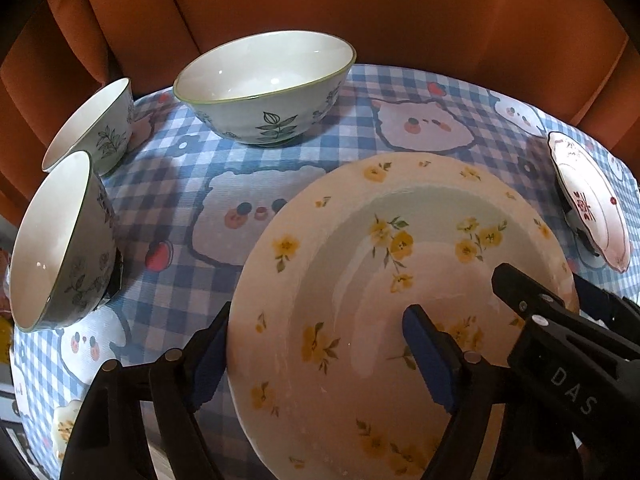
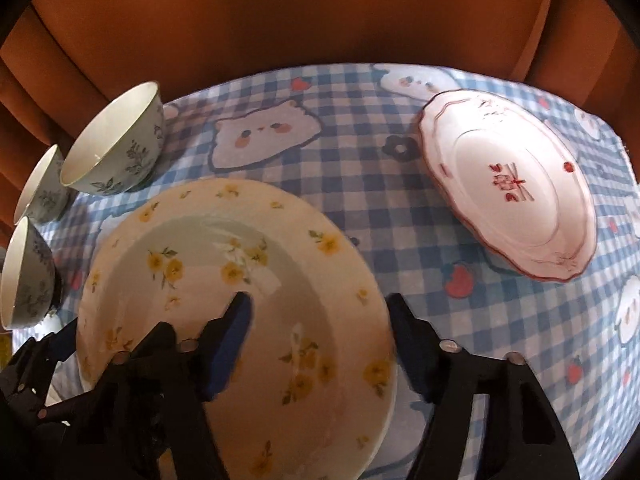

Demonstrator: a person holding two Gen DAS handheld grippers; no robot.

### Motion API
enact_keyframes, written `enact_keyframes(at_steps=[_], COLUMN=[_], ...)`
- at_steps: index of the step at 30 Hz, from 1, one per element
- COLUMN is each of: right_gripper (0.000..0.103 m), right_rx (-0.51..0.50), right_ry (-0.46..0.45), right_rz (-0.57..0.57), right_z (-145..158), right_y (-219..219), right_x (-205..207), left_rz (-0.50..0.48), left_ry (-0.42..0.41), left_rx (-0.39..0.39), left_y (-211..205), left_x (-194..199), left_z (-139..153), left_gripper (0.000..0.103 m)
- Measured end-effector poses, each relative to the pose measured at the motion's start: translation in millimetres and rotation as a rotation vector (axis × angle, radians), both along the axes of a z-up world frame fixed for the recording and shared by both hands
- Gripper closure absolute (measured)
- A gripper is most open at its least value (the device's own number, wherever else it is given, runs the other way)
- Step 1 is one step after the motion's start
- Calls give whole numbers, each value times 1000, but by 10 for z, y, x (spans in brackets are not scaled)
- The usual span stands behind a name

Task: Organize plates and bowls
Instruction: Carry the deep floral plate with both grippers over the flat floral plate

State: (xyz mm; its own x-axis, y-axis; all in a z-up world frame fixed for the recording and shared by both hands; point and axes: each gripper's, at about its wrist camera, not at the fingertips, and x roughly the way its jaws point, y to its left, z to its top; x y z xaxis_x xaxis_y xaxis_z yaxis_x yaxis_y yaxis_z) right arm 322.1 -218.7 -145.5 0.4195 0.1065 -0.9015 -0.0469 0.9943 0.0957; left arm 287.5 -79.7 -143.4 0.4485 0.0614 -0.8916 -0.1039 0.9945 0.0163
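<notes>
A cream plate with yellow flowers (image 1: 360, 240) (image 2: 192, 248) lies on the checked tablecloth, nearest to me. My left gripper (image 1: 318, 320) straddles its left rim: one blue pad is outside the edge, the other over the well, and the jaws are open. My right gripper (image 2: 320, 302) straddles the right rim the same way, open, and one of its fingers (image 1: 520, 288) shows in the left wrist view. Three white bowls with leaf prints stand at the left: a large one (image 1: 264, 88) (image 2: 116, 144) and two smaller ones (image 1: 92, 128) (image 1: 60, 240). A red-trimmed white plate (image 2: 508, 184) (image 1: 592, 208) lies at the right.
The blue-and-white checked cloth with cartoon animals (image 2: 340, 152) covers a small table. Orange-brown upholstery (image 1: 360, 8) rises right behind its far edge. A bit of another yellow-flowered dish (image 1: 64, 424) shows at the near left edge.
</notes>
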Motion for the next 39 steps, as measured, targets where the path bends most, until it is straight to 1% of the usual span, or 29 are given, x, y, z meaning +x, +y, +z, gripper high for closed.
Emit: enact_keyframes(at_steps=[3, 8, 11, 12, 19, 23, 24, 26, 29, 31, 34, 36, 39], right_gripper=[34, 34, 34, 34, 34, 34, 34, 34, 36, 38, 45, 45, 45], right_rx=[-3, 0, -6, -5, -21, -29, -22, -7, -9, -11, -10, -13, -24], right_ry=[-6, 15, 31, 37, 59, 64, 67, 65, 43, 28, 19, 19, 18], right_rz=[5, -22, -41, -46, -92, -108, -111, -104, -104, -100, -92, -67, -43], right_z=[0, 16, 21, 23, 23, 28, 31, 37, 42, 45, 33, 20, 22], right_y=[5, -88, -191, -228, -445, -505, -529, -553, -555, -564, -599, -610, -597], right_x=[-15, -110, -234, -278, -594, -729, -756, -784, -798, -800, -772, -756, -753], left_rz=[-18, -62, -93, -109, -165, -180, -180, -164, -156, -145, -124, -102, -97], left_ry=[9, 28, 41, 67, 85, 98, 97, 97, 89, 83, 83, 87, 83], left_rx=[-2, -14, -24, -49, -49, -57, -54, -36, -27, -31, -59, -78, -70], left_y=[-9, -97, -177, -198, -435, -484, -493, -490, -518, -515, -478, -456, -476], left_x=[-4, -103, -197, -224, -481, -563, -562, -559, -540, -536, -511, -478, -474], left_z=[7, -3, -9, -11, -6, -4, -1, 1, -10, -11, -16, -24, -24], left_gripper=[21, 21, 21, 21, 22, 22, 22, 26, 27, 26, 27, 27, 26])
